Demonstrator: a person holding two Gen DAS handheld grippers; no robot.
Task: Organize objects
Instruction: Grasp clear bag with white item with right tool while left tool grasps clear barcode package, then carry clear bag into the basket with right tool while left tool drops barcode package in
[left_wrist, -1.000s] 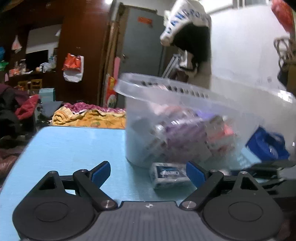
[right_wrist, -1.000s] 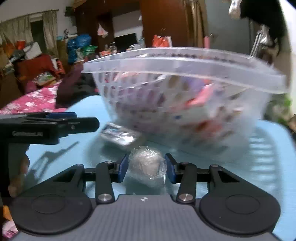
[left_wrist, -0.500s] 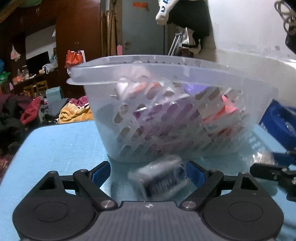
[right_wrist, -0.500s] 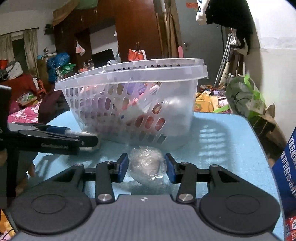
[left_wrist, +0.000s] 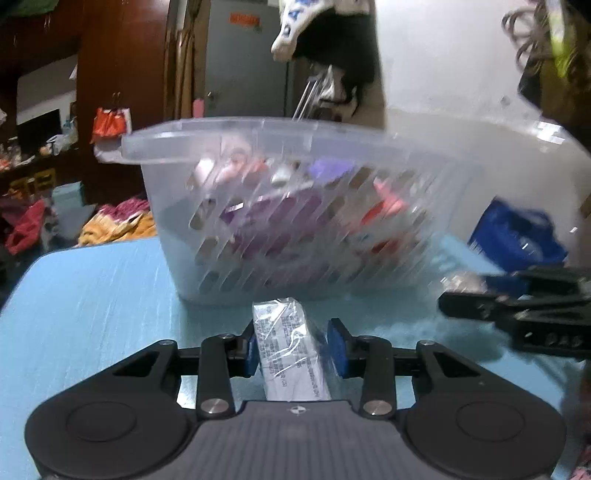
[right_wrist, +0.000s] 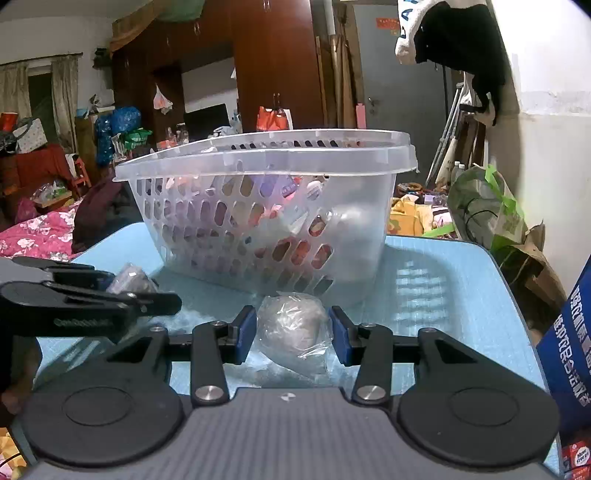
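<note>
Wrapped packet (left_wrist: 291, 347) sits clamped between left hand-held gripper (left_wrist: 293, 350) pads.

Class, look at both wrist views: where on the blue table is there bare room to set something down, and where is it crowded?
Bare blue table lies right of the basket, up to the blue box. Another free patch lies left of the basket. In front of the basket it is crowded: the left gripper with its wrapped box, the right gripper around a wrapped ball.

left gripper (left_wrist: 293, 350): low, level, jaws narrowed, clamped | right gripper (right_wrist: 293, 334): low, level, jaws narrowed, clamped
</note>
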